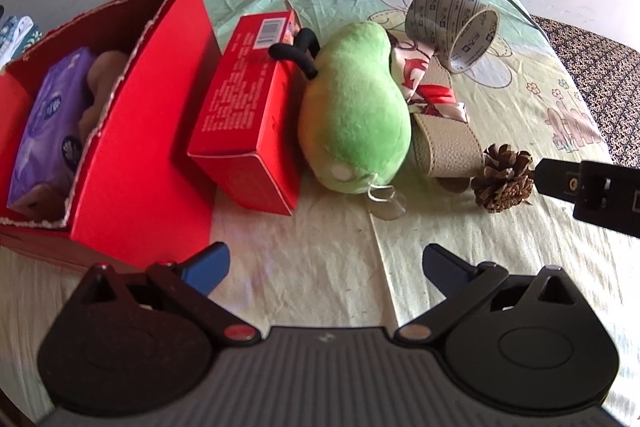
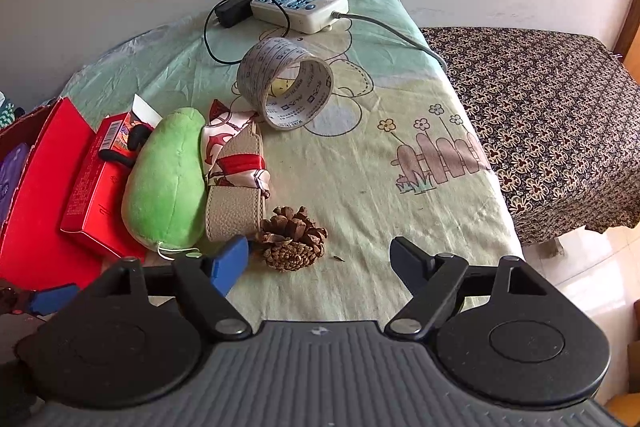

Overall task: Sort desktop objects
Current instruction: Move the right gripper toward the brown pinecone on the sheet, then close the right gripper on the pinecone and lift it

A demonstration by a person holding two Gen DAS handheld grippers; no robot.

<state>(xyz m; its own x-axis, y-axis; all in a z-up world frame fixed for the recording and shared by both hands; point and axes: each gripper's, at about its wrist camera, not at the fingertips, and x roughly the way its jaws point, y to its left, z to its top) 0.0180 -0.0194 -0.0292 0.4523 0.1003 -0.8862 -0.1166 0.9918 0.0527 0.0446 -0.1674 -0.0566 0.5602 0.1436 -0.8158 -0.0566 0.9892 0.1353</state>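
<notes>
We see pine cone (image 2: 291, 242) lower centre | light, brittle scales, grip its sides | right gripper (image 2: 320, 261) wide, empty | left gripper (image 1: 326, 267) wide, empty

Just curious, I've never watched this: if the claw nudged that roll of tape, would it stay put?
Probably not. The tape roll rests on its curved edge, so it would likely roll across the tablecloth. It looks hollow and light, so it should shift easily.
</notes>
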